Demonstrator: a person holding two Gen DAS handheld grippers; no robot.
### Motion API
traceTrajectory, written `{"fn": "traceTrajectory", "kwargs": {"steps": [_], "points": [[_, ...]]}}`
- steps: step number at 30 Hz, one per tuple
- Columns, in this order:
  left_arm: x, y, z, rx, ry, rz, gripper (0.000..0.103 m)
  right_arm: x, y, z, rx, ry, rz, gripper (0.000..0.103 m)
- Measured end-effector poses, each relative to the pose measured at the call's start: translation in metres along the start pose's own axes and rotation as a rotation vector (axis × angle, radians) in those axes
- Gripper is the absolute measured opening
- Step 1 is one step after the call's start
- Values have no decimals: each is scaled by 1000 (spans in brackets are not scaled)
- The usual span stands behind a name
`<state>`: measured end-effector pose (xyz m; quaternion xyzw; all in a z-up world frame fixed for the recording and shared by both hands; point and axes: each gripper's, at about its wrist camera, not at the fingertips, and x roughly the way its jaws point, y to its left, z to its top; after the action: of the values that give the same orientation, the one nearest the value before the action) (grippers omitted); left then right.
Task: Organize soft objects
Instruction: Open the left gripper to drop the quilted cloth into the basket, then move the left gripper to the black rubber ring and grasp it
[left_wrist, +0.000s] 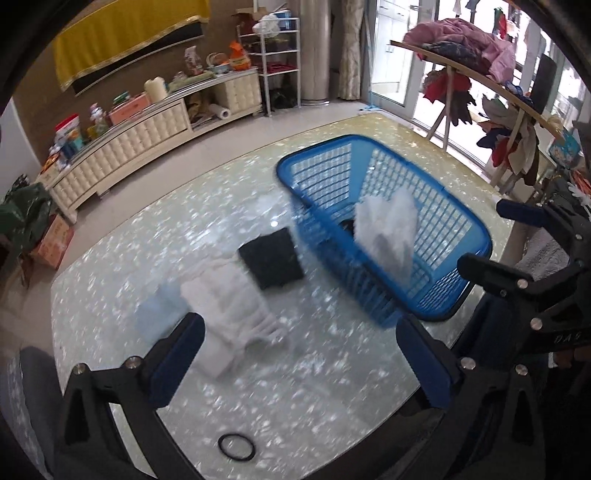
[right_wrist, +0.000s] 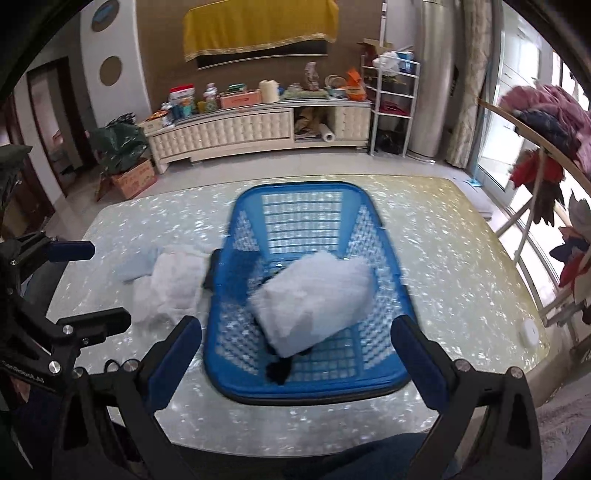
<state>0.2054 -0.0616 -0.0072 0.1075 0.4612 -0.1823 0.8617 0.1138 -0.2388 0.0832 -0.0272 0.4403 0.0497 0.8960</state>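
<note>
A blue plastic basket (left_wrist: 454, 236) (right_wrist: 373, 225) stands on the shiny table. A white folded cloth (left_wrist: 388, 232) (right_wrist: 314, 295) is blurred in or just over the basket, above a dark item (right_wrist: 279, 371). On the table left of the basket lie a white folded towel (left_wrist: 229, 295) (right_wrist: 173, 284), a black cloth (left_wrist: 271, 258) and a pale blue cloth (right_wrist: 136, 266). My left gripper (left_wrist: 295, 354) is open and empty above the towel. My right gripper (right_wrist: 295, 354) is open and empty over the basket's near rim; it also shows in the left wrist view (left_wrist: 480, 236).
A black ring (left_wrist: 236, 446) lies on the table (left_wrist: 332, 406) near me. A small white disc (right_wrist: 530, 332) sits at the table's right edge. A cream cabinet (right_wrist: 258, 129) lines the far wall. A rack with clothes (left_wrist: 480, 74) stands at the right.
</note>
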Motion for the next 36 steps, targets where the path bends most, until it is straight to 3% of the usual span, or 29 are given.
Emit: {"fn": "traceTrajectory", "kwargs": {"steps": [14,27,36], "points": [[-10,67,-84,-145,92,95,103,23,60,7,-143,25,101,103],[6,97,-140,-276,159,45,103,54,95,7,-239,78,154,103],[32,99,-154,-289,216,29,103,81,119,8,-286,125,178,103]]}}
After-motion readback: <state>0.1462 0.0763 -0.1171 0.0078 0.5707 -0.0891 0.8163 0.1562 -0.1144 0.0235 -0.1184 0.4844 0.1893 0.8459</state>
